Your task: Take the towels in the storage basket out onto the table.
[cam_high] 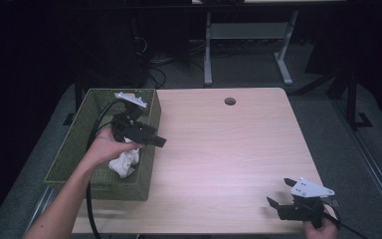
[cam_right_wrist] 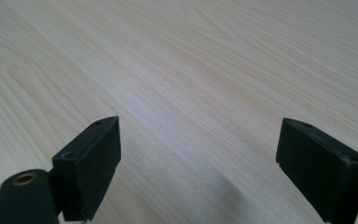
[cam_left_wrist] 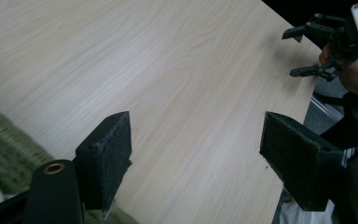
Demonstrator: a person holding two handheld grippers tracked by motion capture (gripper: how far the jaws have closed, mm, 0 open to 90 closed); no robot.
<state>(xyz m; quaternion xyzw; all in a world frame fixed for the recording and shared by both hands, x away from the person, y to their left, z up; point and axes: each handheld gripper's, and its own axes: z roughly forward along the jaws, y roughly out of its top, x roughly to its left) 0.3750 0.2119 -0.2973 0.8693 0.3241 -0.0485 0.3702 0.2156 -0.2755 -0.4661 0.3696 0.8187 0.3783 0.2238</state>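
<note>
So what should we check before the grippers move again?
1. Left gripper open, holding nothing: ok.
2. Right gripper open, holding nothing: ok.
3. White crumpled thing lying inside the green basket: ok.
4. Left gripper clear of the basket's rim: cannot tell; it hangs right over the right-hand rim.
5. Table bare between the two grippers: ok.

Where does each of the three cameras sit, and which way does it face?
High view: above the person's side, looking down on table, basket, both forearms and grippers.
Left gripper view: on left gripper, facing across the table; own open jaws.
Right gripper view: on right gripper, facing bare tabletop; own open jaws.
Shared: high and left gripper views both show right gripper.
</note>
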